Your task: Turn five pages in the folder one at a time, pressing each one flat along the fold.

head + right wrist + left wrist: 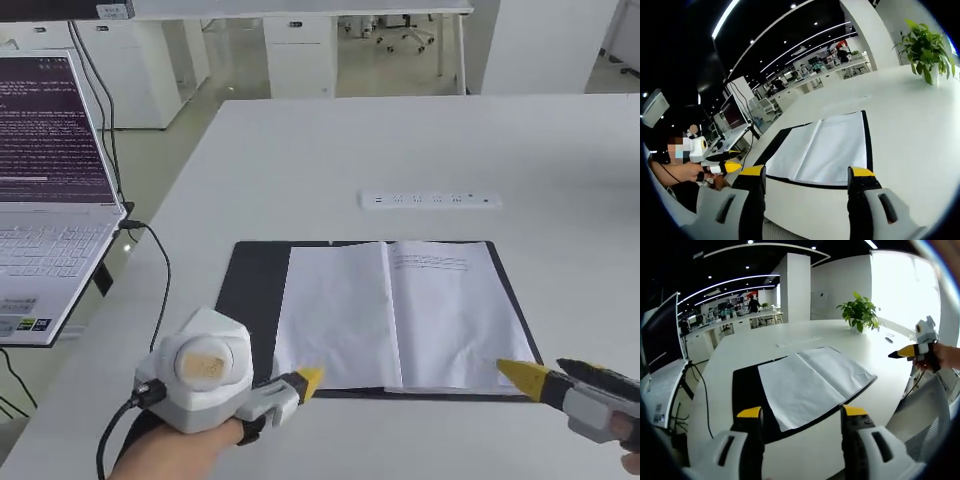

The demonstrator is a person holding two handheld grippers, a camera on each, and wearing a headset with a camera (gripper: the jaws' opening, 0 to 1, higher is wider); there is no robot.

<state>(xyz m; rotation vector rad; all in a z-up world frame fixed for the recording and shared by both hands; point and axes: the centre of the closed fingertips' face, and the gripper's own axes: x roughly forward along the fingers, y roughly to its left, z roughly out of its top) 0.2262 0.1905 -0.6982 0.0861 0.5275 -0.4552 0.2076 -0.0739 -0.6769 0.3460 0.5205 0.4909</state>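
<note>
Black folder (250, 300) lies open, white pages (400, 315) flat.

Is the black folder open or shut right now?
Open. The folder lies flat on the table, with white pages spread to both sides of the middle fold.

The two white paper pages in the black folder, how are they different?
The left white page looks blank; the right white page has faint printed lines near its top. The left page leaves a wide strip of the black folder bare beside it; the right page nearly reaches the folder's edge. Both are white and lie open.
</note>
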